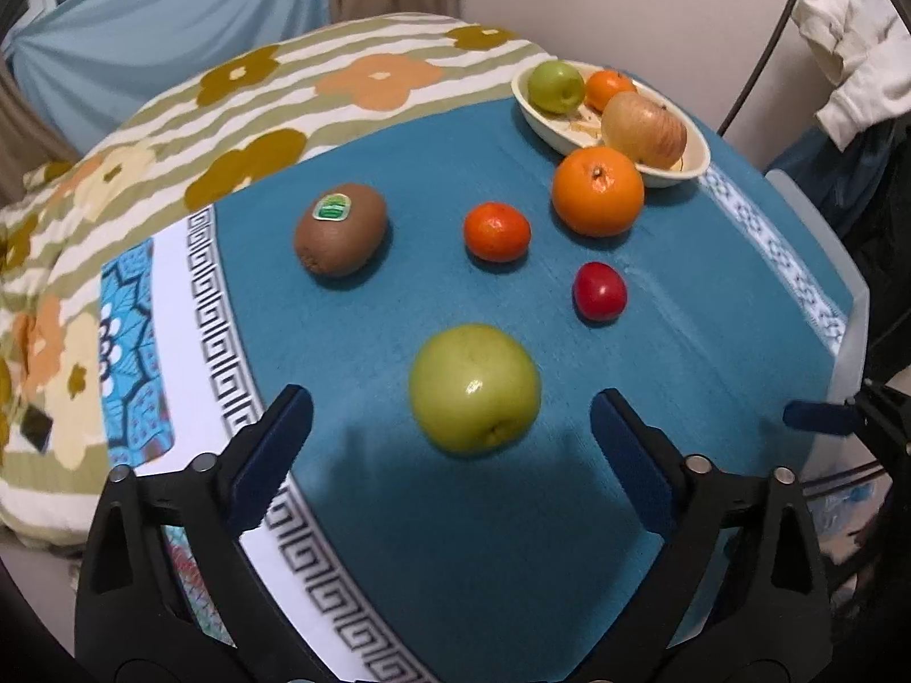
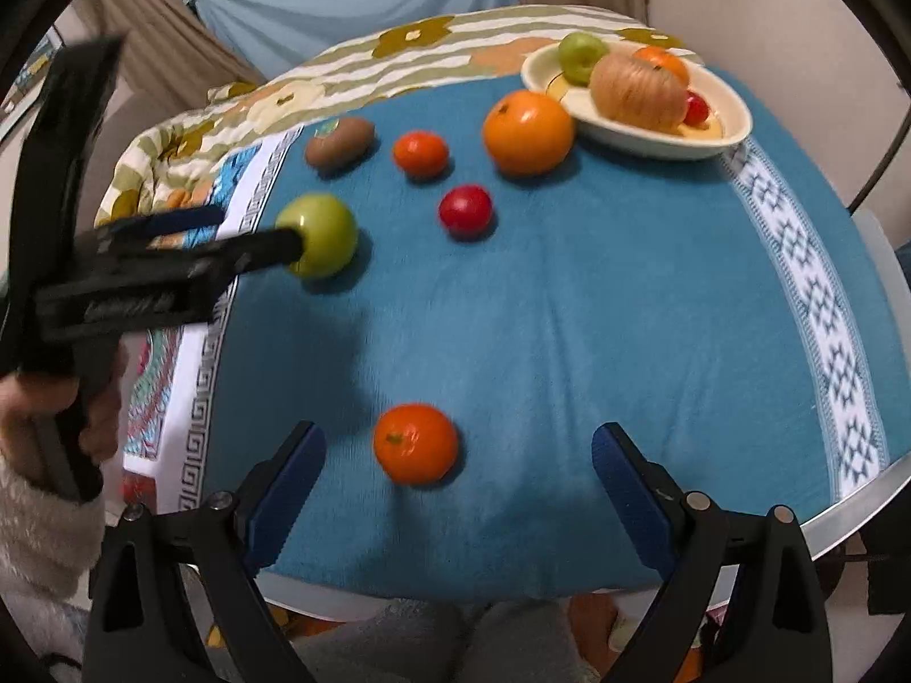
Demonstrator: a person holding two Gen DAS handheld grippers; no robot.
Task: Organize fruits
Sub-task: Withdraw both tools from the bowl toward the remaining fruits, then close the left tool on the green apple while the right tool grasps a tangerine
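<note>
i've got the left gripper (image 1: 452, 418) w/ fingers spread wide, green apple (image 1: 474, 388) sitting between the tips on the blue cloth (image 1: 712, 341), pads not touching it. right gripper (image 2: 458, 449) also spread wide, nothing pinched; a mandarin (image 2: 415, 443) lies between its tips, nearer the left finger, no contact. farther out on the cloth: kiwi (image 1: 340, 229) w/ a sticker, 2nd mandarin (image 1: 496, 231), big orange (image 1: 598, 191) just beside the bowl (image 1: 697, 156), red plum-like fruit (image 1: 599, 291). bowl sits at the far right edge of the cloth and holds a red-yellow apple (image 1: 644, 128), a small green apple (image 1: 555, 86), an orange fruit (image 1: 609, 86); right view also shows a small red fruit (image 2: 696, 108) in it. flowered quilt (image 1: 239, 114) lies behind the cloth.
</note>
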